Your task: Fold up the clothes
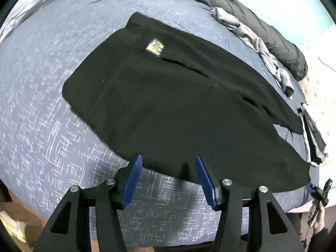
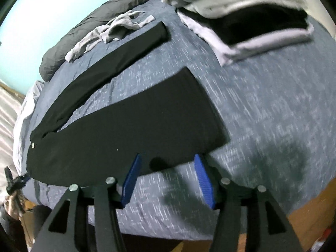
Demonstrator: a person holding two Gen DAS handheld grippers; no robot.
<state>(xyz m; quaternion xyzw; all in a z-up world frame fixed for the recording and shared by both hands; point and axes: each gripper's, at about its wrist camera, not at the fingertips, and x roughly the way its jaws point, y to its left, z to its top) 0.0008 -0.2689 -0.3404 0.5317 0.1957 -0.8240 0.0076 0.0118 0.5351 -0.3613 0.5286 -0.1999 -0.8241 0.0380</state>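
Black trousers [image 1: 168, 96] lie flat on the bed, waist end with a small yellow label [image 1: 155, 47] towards the far left. In the right wrist view the trousers [image 2: 136, 121] spread in a V, with the far leg [image 2: 105, 73] stretched towards the back. My left gripper [image 1: 168, 159] hovers open over the near edge of the waist part, nothing between its blue pads. My right gripper [image 2: 167, 157] is open too, over the near leg's edge close to the hem. Each gripper also shows small at the other view's border: the right gripper [image 1: 319, 191], the left gripper [image 2: 14, 182].
The bed has a blue-grey patterned cover [image 2: 273, 105]. A crumpled grey garment [image 2: 113, 29] and a dark duvet [image 2: 94, 19] lie along the far side. A stack of folded clothes [image 2: 252, 21] sits at the far right. Wooden floor [image 2: 310, 210] shows beyond the bed edge.
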